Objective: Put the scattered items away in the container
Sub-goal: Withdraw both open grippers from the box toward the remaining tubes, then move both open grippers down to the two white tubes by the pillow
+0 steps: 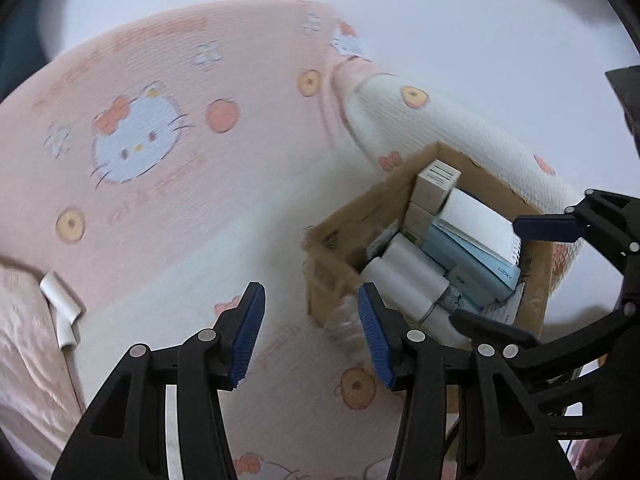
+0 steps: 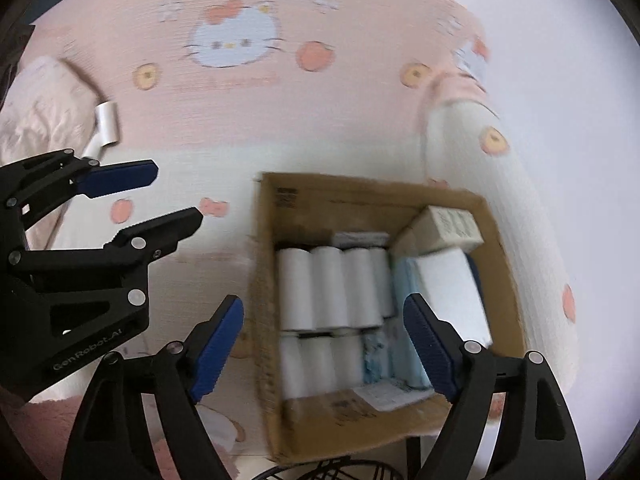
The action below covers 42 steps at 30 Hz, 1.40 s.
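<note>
Left gripper [image 1: 311, 334]: blue-padded jaws spread wide, nothing between them, hanging over the printed bed cover just left of the cardboard box [image 1: 332, 240]. Right gripper [image 2: 323, 350]: jaws likewise wide apart and empty, poised directly above the box [image 2: 268, 280].

Box contents: white rolls [image 2: 332, 288] packed in rows along its left side, a pale blue pack [image 1: 468, 268] and a white spiral notebook [image 1: 476, 224] along its right, small cream cartons [image 2: 444, 228] in the far right corner. Looks close to full.

Step in hand, as judged: between placements, both tools free. One stray item left, a white tube-like object [image 2: 105, 126], lying well left of the box at the edge of a pink quilted pillow [image 2: 44, 108]. Next move probably calls for the left gripper to swing away from the box, line its jaws across the tube and close gently; object is blurred, shape uncertain.

Surface: soft pink-and-white bed cover [image 1: 160, 184] with cat-face and fruit print, box sits slightly sunk into it. White wall [image 1: 460, 24] beyond the box.
</note>
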{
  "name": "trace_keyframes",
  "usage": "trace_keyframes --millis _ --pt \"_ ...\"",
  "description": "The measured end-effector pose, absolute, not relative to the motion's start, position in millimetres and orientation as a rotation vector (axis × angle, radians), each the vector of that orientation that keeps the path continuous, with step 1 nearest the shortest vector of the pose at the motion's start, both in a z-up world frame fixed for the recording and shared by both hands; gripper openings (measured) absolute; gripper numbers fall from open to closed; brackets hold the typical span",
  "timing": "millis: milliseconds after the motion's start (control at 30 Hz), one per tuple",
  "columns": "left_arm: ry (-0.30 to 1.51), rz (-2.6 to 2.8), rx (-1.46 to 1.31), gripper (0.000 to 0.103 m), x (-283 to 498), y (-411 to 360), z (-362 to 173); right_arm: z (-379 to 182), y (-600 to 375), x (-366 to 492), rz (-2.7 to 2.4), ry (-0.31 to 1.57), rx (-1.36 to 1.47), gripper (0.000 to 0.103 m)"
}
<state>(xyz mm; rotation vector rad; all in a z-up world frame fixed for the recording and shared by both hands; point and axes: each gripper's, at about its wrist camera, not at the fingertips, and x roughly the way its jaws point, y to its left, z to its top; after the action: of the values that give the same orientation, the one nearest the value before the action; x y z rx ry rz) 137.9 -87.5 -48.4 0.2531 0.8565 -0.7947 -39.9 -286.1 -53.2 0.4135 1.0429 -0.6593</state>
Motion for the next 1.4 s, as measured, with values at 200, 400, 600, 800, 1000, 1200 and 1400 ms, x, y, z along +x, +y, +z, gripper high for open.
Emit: trace_keyframes --millis 200,400,600,800,1000,1200,1400 --pt "0.849 -0.663 0.179 0.054 157 -28 -70 -45 -267 6 -0.641 0.972 0.312 0.083" --pt "0.889 -0.522 0.05 0.054 193 38 -95 -46 -241 69 -0.506 0.899 0.211 0.083" --pt "0.962 -0.389 0.024 0.054 223 87 -118 -60 -239 121 -0.383 0.886 0.265 0.083" --pt "0.937 -0.328 -0.034 0.054 236 126 -115 -57 -242 148 -0.333 0.778 0.312 0.083" --pt "0.895 -0.222 -0.023 0.058 270 150 -132 -58 -259 161 -0.378 0.6 0.407 0.09" --pt "0.975 -0.193 -0.034 0.058 317 174 -169 -74 -279 180 -0.389 0.638 0.628 0.091" --pt "1.051 -0.184 -0.187 0.058 341 205 -210 -97 -275 178 -0.488 0.658 0.712 0.091"
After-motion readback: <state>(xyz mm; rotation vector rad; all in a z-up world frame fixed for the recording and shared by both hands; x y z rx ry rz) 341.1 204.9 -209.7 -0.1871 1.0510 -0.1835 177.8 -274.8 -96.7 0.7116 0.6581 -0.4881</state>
